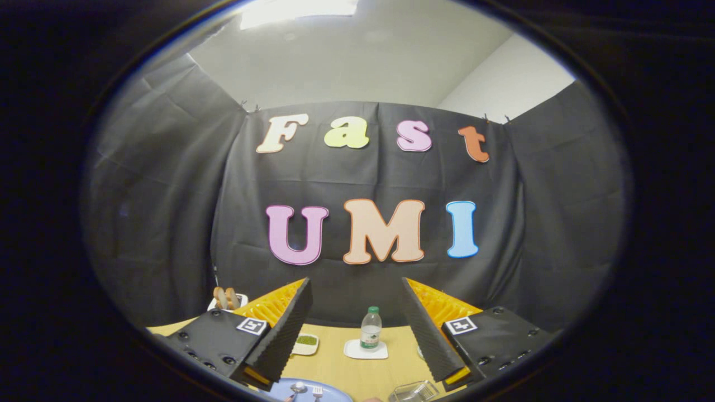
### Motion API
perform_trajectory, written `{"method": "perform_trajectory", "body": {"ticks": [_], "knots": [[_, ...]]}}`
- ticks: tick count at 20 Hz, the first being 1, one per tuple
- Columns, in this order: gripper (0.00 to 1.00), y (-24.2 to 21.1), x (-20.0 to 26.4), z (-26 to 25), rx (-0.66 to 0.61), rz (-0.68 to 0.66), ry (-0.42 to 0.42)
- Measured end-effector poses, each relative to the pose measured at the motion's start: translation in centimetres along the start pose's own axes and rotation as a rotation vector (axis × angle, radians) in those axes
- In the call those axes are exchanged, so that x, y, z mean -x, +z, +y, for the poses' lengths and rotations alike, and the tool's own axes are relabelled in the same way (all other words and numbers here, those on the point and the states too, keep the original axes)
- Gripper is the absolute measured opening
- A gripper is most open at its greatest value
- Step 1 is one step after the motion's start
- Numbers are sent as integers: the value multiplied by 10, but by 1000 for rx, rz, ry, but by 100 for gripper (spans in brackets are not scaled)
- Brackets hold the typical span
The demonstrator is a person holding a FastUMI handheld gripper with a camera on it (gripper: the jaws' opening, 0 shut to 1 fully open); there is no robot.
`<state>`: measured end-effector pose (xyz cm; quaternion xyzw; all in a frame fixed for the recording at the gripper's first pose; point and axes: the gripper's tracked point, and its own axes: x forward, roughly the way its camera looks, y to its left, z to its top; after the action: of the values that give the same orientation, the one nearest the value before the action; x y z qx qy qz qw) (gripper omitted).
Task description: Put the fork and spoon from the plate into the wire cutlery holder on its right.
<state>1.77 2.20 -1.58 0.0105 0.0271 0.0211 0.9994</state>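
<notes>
I have the gripper (357, 329) spread wide, its two fingers apart and holding nothing, raised above the surface (357, 368) and looking out over it. Just below the gap between the fingers, close to me, I see the rim of a blue plate (335, 393), and on it lie the spoon (298, 387) and the fork (317, 392), side by side, the spoon on the left. To the right of the plate, near the right finger, sits the wire cutlery holder (414, 391); I catch just its upper edge, so I cannot tell what is inside. Further out, between the fingers, a clear bottle with a green cap (371, 328) stands upright on a white coaster (366, 350). Left of it, by the left finger, is a small white dish with something green (306, 341) in it. Beyond the left finger, at the far edge of the wooden surface, a white holder with brown rolls (226, 298) shows. Black cloth walls close the booth on three sides, with a pale wall and a bright ceiling light (299, 10) above
</notes>
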Motion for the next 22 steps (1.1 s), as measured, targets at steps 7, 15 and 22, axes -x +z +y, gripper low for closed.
{"method": "perform_trajectory", "body": {"ticks": [7, 15, 22], "knots": [[98, -16, 3, 8, -3, 56, 38], [98, -95, 12, 24, 52, 250, 88], [98, -170, 32, 49, 87, 447, 173]]}}
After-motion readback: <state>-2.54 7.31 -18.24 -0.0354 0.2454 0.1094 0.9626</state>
